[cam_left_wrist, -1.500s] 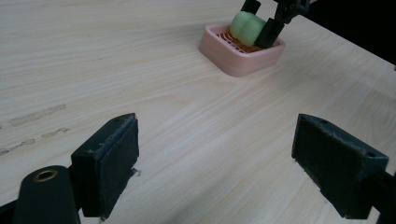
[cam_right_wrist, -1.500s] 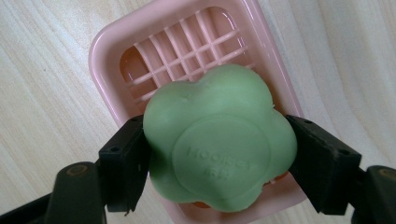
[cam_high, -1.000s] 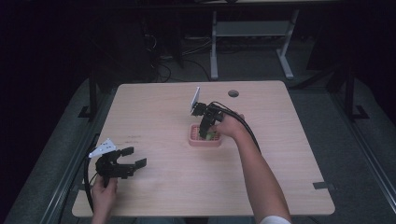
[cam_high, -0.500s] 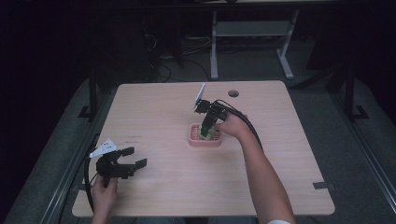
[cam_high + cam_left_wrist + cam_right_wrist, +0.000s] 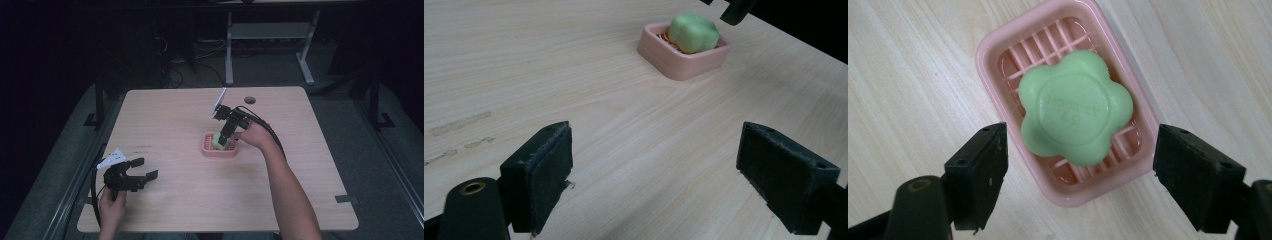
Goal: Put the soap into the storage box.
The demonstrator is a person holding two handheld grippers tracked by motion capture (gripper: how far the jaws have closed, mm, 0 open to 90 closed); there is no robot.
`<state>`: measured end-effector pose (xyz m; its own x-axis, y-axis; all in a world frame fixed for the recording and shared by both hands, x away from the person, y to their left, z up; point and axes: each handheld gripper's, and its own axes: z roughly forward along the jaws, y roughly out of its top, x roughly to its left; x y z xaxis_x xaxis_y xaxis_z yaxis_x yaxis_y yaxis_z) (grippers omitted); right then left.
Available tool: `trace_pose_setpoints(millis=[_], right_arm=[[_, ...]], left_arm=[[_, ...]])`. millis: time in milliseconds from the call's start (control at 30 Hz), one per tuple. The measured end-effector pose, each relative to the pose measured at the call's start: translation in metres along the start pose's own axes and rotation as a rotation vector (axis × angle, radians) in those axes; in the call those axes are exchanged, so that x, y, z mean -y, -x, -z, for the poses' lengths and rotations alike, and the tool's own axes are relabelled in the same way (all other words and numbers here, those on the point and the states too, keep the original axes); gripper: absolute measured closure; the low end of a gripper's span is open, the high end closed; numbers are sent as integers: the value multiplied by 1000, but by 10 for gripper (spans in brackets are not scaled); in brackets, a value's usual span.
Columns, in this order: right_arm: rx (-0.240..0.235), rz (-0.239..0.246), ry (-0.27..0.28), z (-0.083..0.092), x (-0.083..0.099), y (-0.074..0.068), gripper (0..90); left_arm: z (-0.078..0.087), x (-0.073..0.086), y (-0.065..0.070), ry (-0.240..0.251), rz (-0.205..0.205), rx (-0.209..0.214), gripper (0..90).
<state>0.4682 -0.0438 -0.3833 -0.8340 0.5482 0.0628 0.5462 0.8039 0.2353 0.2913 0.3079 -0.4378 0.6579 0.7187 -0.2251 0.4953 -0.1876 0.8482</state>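
- Left gripper view: the left gripper (image 5: 659, 185) has its two black padded jaws spread wide with nothing between them, hovering low over the pale wood-grain table (image 5: 549, 75).
- Beyond those jaws, ahead and a little toward the right jaw, sits the pink rectangular plastic soap dish with a slatted floor (image 5: 684, 57), and on it the pale green flower-shaped bar of soap (image 5: 693, 32).
- High view: the left gripper (image 5: 131, 179) sits near the table's (image 5: 175, 120) near left corner, well apart from the soap dish (image 5: 219, 150) at mid-table.
- Right gripper view: the right gripper (image 5: 1080, 172) looks straight down with its jaws released; the soap (image 5: 1077, 107) lies beyond the gap between them, free of both pads, resting across the slats of the soap dish (image 5: 993, 65).
- Compared with a second ago, the right gripper (image 5: 225, 135) has lifted slightly and the green soap (image 5: 220, 141) now shows plainly in the dish, where the jaws covered it before.
- My reading: the soap has just been set down and let go, so the placing step looks done; the dish holds that bar alone.
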Motion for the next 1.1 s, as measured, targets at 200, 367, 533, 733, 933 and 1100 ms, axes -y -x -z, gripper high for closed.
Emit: trace_pose_setpoints(millis=[200,367,533,733,933,1100], right_arm=[[-7,-8,8,1,6,2,213],[-11,-15,11,2,10,3,210],[-9,-24,19,5,14,2,210],[-5,-20,29,11,17,2,211],[5,-20,42,16,24,4,211],[1,-34,55,21,34,6,211]], left_arm=[[0,0,0,-4,-5,-4,146],[-1,0,1,0,0,0,146],[-1,0,2,8,4,3,146],[-1,0,1,-1,-4,2,146],[-1,0,2,-3,-4,4,146],[-1,0,2,-3,-3,3,146]])
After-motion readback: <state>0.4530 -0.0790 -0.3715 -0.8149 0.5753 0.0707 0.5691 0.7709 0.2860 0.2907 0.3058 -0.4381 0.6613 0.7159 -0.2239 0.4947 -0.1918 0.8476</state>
